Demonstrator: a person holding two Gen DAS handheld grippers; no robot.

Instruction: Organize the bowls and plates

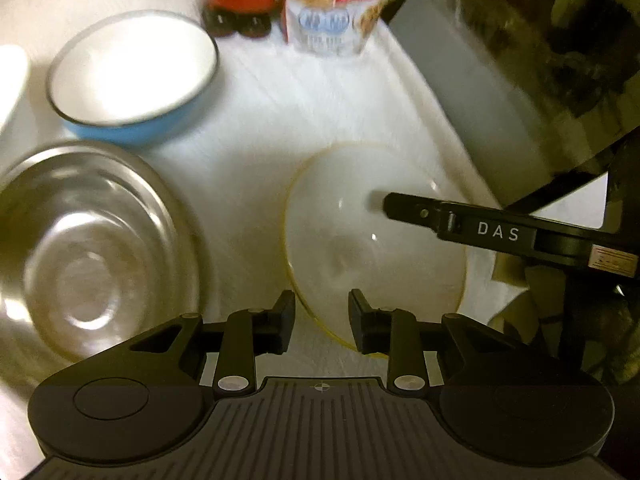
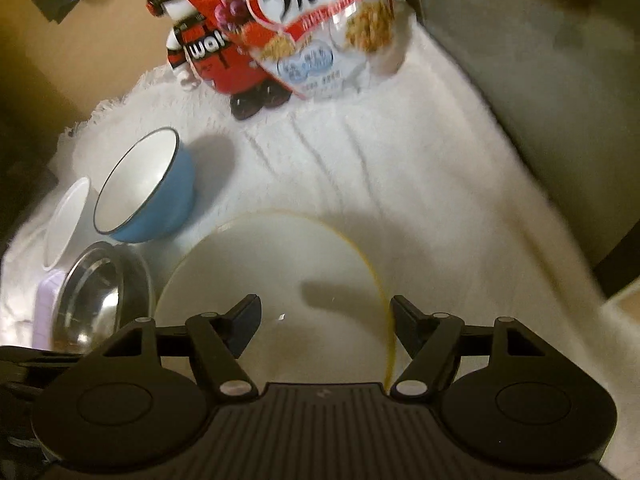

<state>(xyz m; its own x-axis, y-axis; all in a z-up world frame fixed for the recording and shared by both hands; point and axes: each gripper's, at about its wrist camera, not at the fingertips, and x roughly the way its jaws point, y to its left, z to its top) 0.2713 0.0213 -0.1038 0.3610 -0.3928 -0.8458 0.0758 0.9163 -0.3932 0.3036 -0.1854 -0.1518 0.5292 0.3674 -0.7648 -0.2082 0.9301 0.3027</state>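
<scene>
Your left gripper (image 1: 321, 316) straddles the near rim of the white plate (image 1: 372, 240) on the white cloth (image 1: 280, 112), jaws apart, not pinching. Your right gripper (image 2: 325, 322) hangs above the plate, jaws spread wide, empty. The blue bowl (image 1: 132, 76) and steel bowl (image 1: 92, 248) sit left.

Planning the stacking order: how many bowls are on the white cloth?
3, maybe more hidden: blue bowl at back left, steel bowl nearer, white bowl at far left edge.

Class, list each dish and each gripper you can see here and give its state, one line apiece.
White plate: flat on the cloth, empty.
Blue bowl: upright, empty.
Steel bowl: upright, empty.
Left gripper: open over the plate's rim.
Right gripper: open over the plate.
</scene>
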